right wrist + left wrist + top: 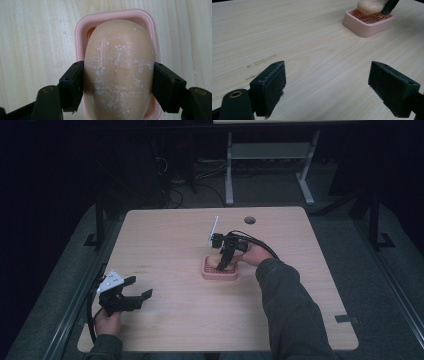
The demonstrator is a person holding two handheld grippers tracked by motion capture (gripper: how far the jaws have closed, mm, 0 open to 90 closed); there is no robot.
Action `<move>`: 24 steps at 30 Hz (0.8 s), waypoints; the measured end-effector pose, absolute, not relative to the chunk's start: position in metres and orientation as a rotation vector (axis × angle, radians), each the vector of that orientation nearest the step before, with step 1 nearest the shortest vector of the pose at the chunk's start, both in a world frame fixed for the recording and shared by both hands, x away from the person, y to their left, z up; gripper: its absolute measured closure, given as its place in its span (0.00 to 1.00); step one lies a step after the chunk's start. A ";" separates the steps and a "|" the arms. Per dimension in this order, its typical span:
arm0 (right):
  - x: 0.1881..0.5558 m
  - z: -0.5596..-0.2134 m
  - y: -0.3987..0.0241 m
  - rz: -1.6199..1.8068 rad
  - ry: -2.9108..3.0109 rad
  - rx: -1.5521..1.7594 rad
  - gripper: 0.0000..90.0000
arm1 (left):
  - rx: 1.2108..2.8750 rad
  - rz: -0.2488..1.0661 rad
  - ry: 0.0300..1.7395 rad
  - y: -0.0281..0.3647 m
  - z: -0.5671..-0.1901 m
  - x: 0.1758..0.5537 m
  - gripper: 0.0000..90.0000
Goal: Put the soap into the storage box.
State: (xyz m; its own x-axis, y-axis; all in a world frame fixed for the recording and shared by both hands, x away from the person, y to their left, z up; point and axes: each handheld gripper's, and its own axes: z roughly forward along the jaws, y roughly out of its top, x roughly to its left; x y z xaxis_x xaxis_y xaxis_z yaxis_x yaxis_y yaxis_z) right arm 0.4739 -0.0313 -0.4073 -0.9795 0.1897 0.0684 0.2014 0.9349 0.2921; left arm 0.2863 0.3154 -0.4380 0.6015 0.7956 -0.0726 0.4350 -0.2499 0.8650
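Right gripper clamped on soap bar, both pads pressed to its long sides, directly above pink soap dish. Dish sat near the middle of table, well in from every edge, bare wood all round it. Couldn't tell whether the bar touched the dish ribs or hung just over them; dish floor mostly hidden under the bar, near rim cut off in the right gripper view. Left gripper well apart from the dish, toward the table's near-left corner, jaws spread wide, holding nothing. Bar's top cropped in the left gripper view.
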 end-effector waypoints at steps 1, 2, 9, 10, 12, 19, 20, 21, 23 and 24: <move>0.474 -0.408 -0.032 -0.467 -3.051 -0.310 0.35 | 1.885 0.479 0.987 0.316 -0.438 0.286 0.16; 0.474 -0.408 -0.032 -0.467 -3.050 -0.310 0.35 | 1.884 0.478 0.988 0.315 -0.438 0.286 0.16; 0.474 -0.412 -0.031 -0.450 -3.050 -0.304 0.35 | 1.884 0.480 0.987 0.315 -0.438 0.286 0.16; 0.474 -0.412 -0.030 -0.450 -3.050 -0.303 0.35 | 1.884 0.480 0.987 0.315 -0.438 0.286 0.16; 0.474 -0.413 -0.030 -0.444 -3.047 -0.303 0.35 | 1.883 0.479 0.989 0.316 -0.438 0.286 0.16; 0.474 -0.416 -0.029 -0.429 -3.048 -0.301 0.35 | 1.883 0.480 0.989 0.315 -0.438 0.286 0.16; 0.475 -0.416 -0.029 -0.427 -3.049 -0.301 0.35 | 1.881 0.479 0.990 0.315 -0.438 0.286 0.16; 0.475 -0.416 -0.029 -0.425 -3.050 -0.301 0.35 | 1.882 0.479 0.990 0.315 -0.438 0.286 0.16; 0.475 -0.417 -0.030 -0.428 -3.049 -0.299 0.35 | 1.884 0.479 0.990 0.315 -0.438 0.286 0.16; 0.475 -0.417 -0.030 -0.426 -3.050 -0.301 0.35 | 1.884 0.480 0.989 0.315 -0.438 0.286 0.16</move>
